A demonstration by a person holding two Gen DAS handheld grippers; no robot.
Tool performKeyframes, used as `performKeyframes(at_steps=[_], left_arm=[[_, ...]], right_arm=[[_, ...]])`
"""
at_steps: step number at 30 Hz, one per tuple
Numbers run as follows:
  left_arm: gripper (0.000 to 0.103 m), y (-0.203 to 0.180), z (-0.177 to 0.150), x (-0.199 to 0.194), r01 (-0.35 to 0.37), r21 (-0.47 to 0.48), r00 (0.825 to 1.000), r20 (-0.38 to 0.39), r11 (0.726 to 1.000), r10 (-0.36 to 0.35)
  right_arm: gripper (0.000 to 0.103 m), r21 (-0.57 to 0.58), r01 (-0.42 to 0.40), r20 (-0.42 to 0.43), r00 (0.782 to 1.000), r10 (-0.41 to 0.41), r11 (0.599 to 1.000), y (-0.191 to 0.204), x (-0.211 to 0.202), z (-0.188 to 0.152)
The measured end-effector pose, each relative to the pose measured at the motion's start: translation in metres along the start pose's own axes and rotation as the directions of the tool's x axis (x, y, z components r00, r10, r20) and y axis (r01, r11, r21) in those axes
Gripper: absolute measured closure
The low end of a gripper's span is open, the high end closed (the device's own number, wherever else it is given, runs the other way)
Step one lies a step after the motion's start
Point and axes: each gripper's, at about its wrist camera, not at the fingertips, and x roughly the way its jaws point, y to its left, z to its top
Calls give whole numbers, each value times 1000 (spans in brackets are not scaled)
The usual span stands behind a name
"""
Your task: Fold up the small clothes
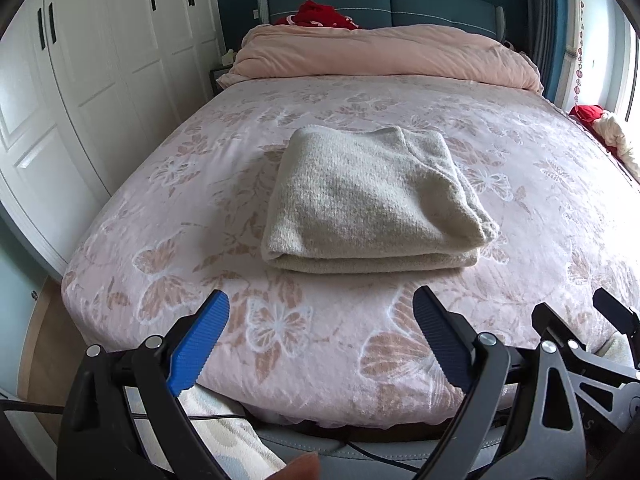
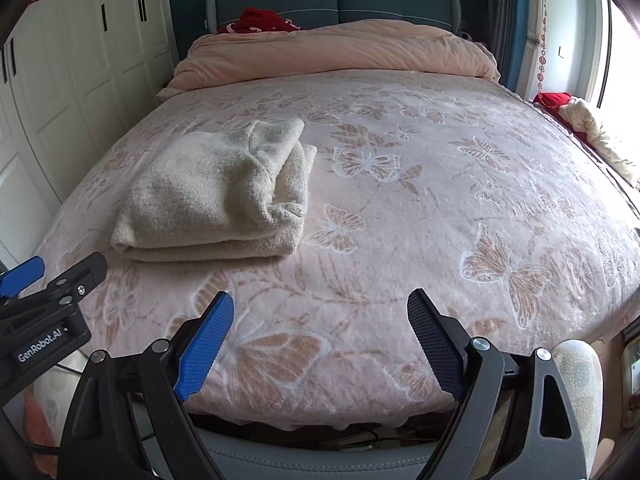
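Observation:
A cream knitted sweater lies folded in a neat stack on the pink butterfly-print bed cover. In the right wrist view the sweater sits left of centre on the cover. My left gripper is open and empty, held over the bed's near edge just short of the sweater. My right gripper is open and empty over the near edge, to the right of the sweater. The left gripper's black frame shows at the left edge of the right wrist view.
A rolled pink duvet lies across the head of the bed with a red cloth behind it. White wardrobe doors stand on the left. Red and cream fabric lies by the window on the right.

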Motion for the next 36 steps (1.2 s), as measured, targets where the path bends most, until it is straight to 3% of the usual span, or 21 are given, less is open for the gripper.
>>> performKeyframes(at_steps=[36], left_arm=[[12, -1, -10, -12, -4, -8, 1000, 8, 1000, 4]], right_arm=[[16, -4, 19, 4, 1000, -19, 1000, 9, -10, -5]])
